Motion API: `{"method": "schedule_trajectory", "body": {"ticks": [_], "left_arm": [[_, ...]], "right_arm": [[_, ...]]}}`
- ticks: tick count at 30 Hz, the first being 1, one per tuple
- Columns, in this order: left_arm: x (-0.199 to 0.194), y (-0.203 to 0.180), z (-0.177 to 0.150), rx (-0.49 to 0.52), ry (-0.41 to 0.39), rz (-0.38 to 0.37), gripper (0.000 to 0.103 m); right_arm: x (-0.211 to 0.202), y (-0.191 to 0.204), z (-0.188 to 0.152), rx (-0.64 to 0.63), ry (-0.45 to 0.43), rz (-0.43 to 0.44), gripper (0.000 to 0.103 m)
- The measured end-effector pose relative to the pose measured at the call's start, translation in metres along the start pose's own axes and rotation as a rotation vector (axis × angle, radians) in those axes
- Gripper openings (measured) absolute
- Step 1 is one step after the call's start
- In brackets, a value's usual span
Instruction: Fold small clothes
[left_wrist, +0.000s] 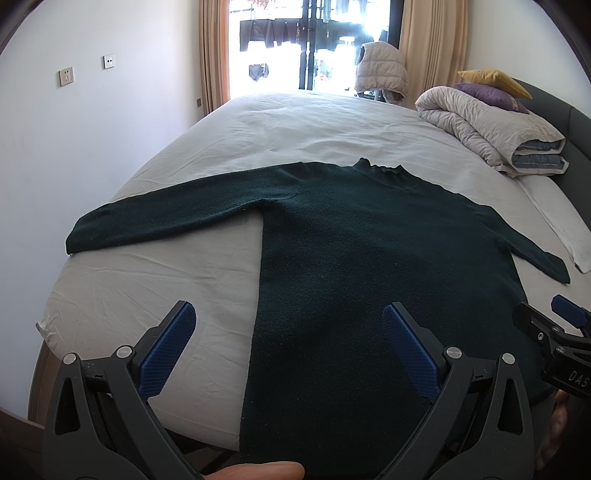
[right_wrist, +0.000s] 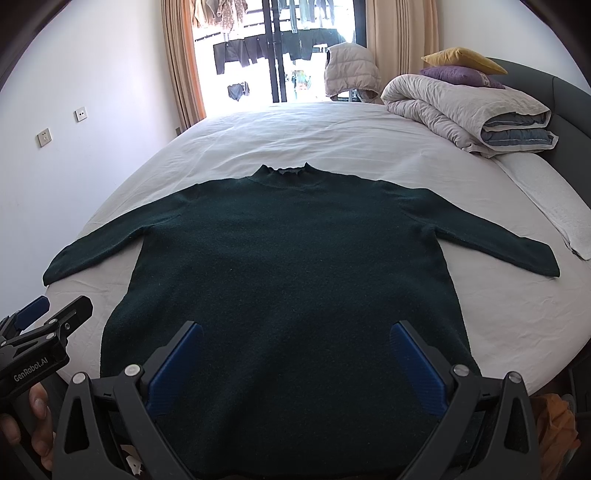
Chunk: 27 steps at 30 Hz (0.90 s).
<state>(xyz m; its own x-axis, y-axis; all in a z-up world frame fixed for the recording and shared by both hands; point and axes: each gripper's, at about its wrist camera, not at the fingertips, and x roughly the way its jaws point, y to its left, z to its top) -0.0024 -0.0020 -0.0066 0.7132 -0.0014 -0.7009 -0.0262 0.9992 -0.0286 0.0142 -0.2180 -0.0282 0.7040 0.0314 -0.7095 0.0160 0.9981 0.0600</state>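
Note:
A dark green sweater (left_wrist: 369, 251) lies flat on the white bed, collar away from me and both sleeves spread out; it also shows in the right wrist view (right_wrist: 291, 266). My left gripper (left_wrist: 290, 314) is open and empty, held above the sweater's left hem edge. My right gripper (right_wrist: 295, 332) is open and empty, held above the middle of the hem. The right gripper's body also shows at the right edge of the left wrist view (left_wrist: 554, 332), and the left gripper's body at the left edge of the right wrist view (right_wrist: 40, 332).
The white bed sheet (left_wrist: 295, 122) runs to a window at the back. A rolled duvet (left_wrist: 491, 129) with purple and yellow pillows sits at the back right. A folded white towel (right_wrist: 561, 218) lies right of the sweater's sleeve. A wall stands at the left.

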Motion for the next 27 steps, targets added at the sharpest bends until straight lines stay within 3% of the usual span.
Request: {"method": "schedule_trajectory", "body": {"ticks": [27], "left_arm": [[0.0007, -0.0013, -0.0016, -0.001, 0.005, -0.001, 0.103]], "right_arm": [[0.0023, 0.0012, -0.0026, 0.002, 0.007, 0.001, 0.103]]}}
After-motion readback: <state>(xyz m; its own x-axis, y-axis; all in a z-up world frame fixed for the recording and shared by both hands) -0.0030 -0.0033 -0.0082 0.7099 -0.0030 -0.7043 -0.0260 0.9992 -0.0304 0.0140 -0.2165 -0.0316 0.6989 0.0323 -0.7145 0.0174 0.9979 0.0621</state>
